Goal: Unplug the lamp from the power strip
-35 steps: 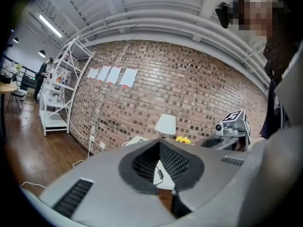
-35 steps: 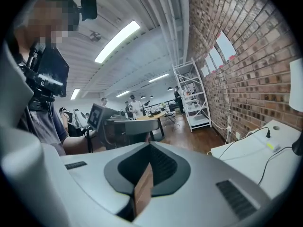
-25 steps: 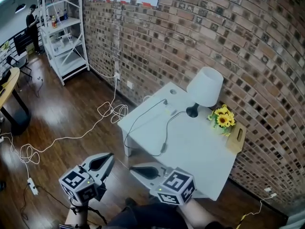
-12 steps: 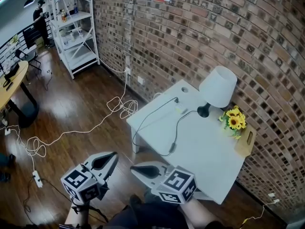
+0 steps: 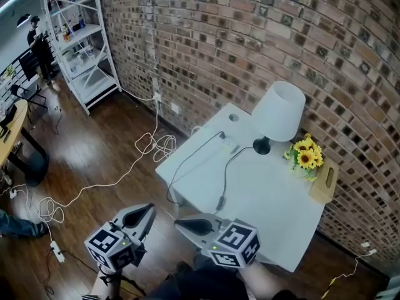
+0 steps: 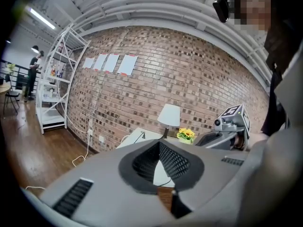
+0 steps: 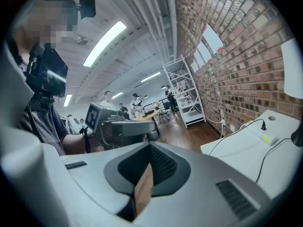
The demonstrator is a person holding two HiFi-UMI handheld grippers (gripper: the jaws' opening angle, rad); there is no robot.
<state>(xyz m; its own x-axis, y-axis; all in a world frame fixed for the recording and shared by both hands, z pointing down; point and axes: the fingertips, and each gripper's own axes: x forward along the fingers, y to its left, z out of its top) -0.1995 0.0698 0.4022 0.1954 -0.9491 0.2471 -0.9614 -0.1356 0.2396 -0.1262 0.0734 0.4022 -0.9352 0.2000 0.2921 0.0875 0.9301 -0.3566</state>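
Note:
A white-shaded lamp (image 5: 277, 111) with a black base stands at the far side of the white table (image 5: 269, 205). Its black cord (image 5: 224, 179) runs across the tabletop, loops off the near edge and ends in a black plug (image 5: 220, 134) by the white power strip (image 5: 229, 145). My left gripper (image 5: 149, 210) and right gripper (image 5: 179, 224) hover side by side short of the table's near edge, both shut with nothing held. The left gripper view shows its gripper (image 6: 163, 171) pointing at the lamp (image 6: 169, 115). In the right gripper view that gripper (image 7: 147, 176) has the plug (image 7: 263, 125) to its right.
Yellow flowers (image 5: 304, 157) and a small wooden board (image 5: 326, 181) sit by the brick wall behind the lamp. White cables (image 5: 153, 145) trail over the wood floor to a wall socket. A metal shelf (image 5: 78, 42) stands far left, with people beyond it.
Both grippers have edged forward toward the table together, still shut. The head view has swung a little, so the table sits slightly nearer and more central.

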